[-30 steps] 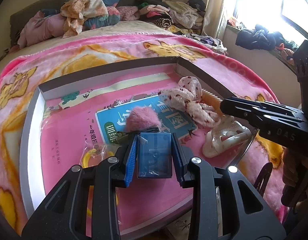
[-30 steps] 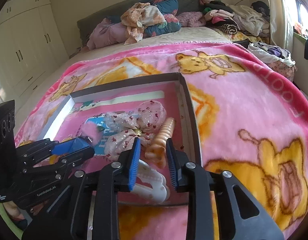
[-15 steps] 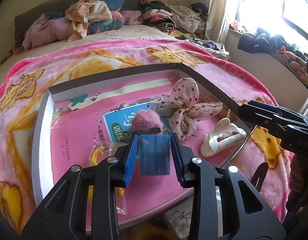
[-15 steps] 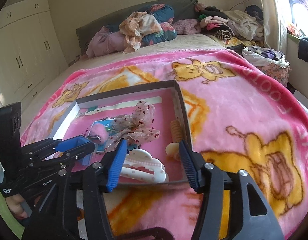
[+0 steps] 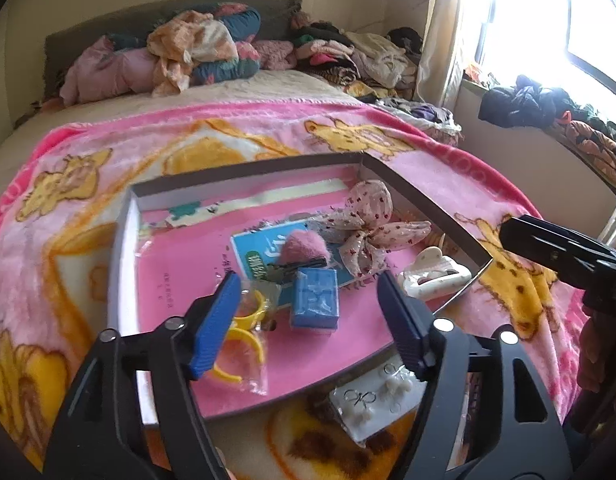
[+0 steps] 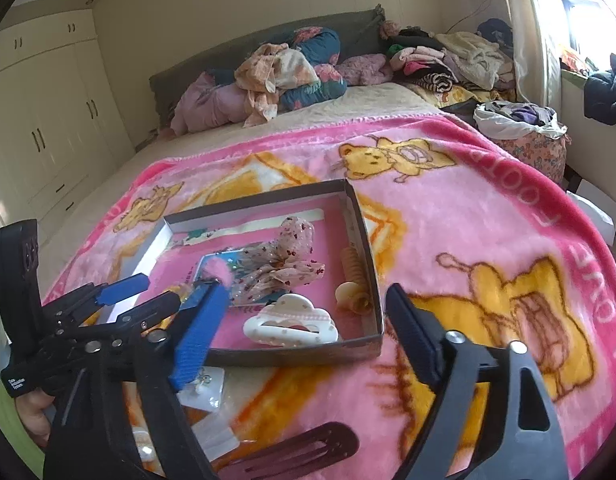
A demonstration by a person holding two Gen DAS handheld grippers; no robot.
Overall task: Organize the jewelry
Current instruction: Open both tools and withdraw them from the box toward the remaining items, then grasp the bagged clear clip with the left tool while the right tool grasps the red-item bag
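A shallow box lid (image 5: 126, 240) (image 6: 371, 268) with a pink floor lies on the pink blanket. In it lie a small blue box (image 5: 315, 298), a pink pompom clip (image 5: 304, 246), a spotted fabric bow (image 5: 367, 224) (image 6: 286, 260), a white claw clip (image 5: 431, 274) (image 6: 292, 322), yellow rings in a bag (image 5: 244, 328) and a tan spiral clip (image 6: 353, 276). My left gripper (image 5: 313, 318) is open and empty, just above and behind the blue box. My right gripper (image 6: 304, 328) is open and empty, near the lid's front edge.
On the blanket in front of the lid lie an earring card (image 5: 371, 404) (image 6: 206, 388) and a dark maroon hair clip (image 6: 304, 454). Piled clothes (image 6: 284, 76) sit at the bed's head. A window sill with clothes (image 5: 547, 112) is on the right.
My left gripper opened and let go of the blue box, which now lies in the lid. My right gripper opened wider and drew back from the lid. Both views pulled back.
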